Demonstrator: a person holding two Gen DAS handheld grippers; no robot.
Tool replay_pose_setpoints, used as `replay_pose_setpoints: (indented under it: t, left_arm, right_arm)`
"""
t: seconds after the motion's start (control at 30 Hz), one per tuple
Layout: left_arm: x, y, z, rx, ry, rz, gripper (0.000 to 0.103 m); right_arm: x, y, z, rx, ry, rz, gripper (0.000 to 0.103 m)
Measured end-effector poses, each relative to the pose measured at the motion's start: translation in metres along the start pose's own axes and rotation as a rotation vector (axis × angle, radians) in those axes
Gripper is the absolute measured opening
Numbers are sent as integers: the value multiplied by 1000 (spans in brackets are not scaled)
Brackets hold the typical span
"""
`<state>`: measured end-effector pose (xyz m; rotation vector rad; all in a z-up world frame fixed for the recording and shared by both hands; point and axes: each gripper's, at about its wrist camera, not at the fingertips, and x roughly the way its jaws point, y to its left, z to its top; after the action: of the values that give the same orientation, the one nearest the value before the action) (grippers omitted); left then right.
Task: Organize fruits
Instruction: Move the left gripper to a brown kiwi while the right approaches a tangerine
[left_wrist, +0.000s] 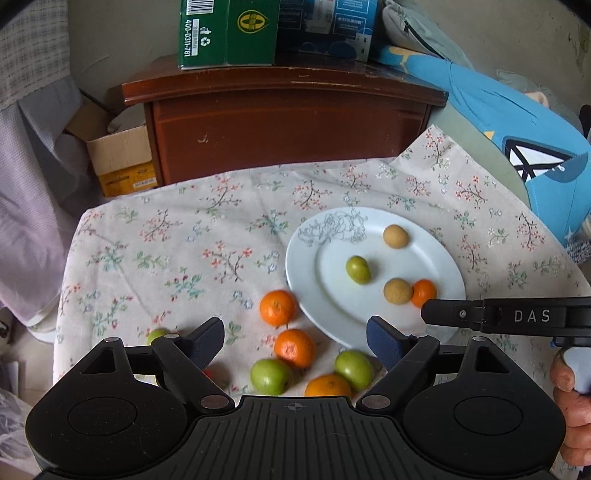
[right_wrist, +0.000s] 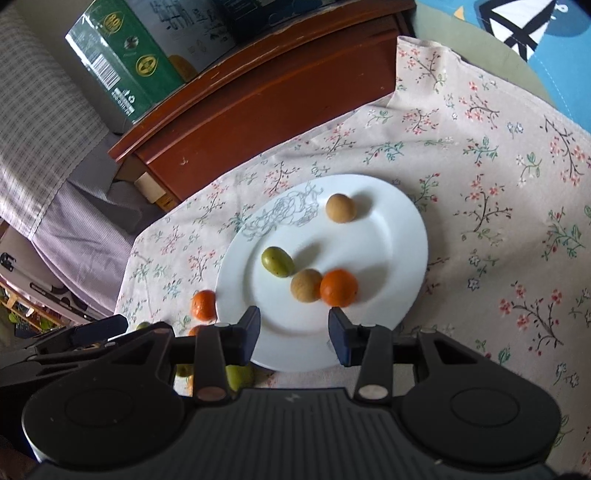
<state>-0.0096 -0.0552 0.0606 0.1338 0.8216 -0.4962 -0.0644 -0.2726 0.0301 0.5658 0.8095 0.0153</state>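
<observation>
A white plate (left_wrist: 332, 314) (right_wrist: 399, 229) on the floral cloth holds a green fruit (left_wrist: 357, 269) (right_wrist: 277, 261), two tan fruits (left_wrist: 395, 236) (left_wrist: 397, 291) (right_wrist: 341, 208) (right_wrist: 306, 285) and a small orange (left_wrist: 424, 292) (right_wrist: 338, 288). Loose on the cloth lie oranges (left_wrist: 278, 307) (left_wrist: 294, 348) (left_wrist: 327, 386) and green fruits (left_wrist: 270, 376) (left_wrist: 354, 369) (left_wrist: 158, 335). My left gripper (left_wrist: 295, 341) is open and empty above the loose fruit. My right gripper (right_wrist: 293, 332) is open and empty over the plate's near rim, just short of the orange.
A brown wooden cabinet (left_wrist: 284, 122) stands behind the table with a green box (left_wrist: 229, 33) on top. A cardboard box (left_wrist: 122, 158) sits on the floor at left. A blue cushion (left_wrist: 517, 122) lies at right.
</observation>
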Motion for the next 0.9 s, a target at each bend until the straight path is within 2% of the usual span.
replay_pose_setpoints:
  t: [0.17, 0.4, 0.57, 0.73, 0.9]
  left_arm:
    - [-7, -3, -19, 43, 2, 17, 86]
    - [-7, -2, -48, 36, 70, 21, 86]
    - [-7, -6, -64, 81, 93, 42, 86]
    - [-3, -1, -74, 56, 128, 54, 86]
    - [-4, -2, -80, 59, 110, 53, 86]
  right_arm:
    - [0, 5, -15, -11, 32, 10, 43]
    - [2, 15, -34, -37, 72, 35, 42]
    - [6, 23, -45, -59, 100, 54, 42]
    - [10, 28, -53, -75, 122, 71, 42]
    - [16, 32, -58, -100, 133, 69, 42]
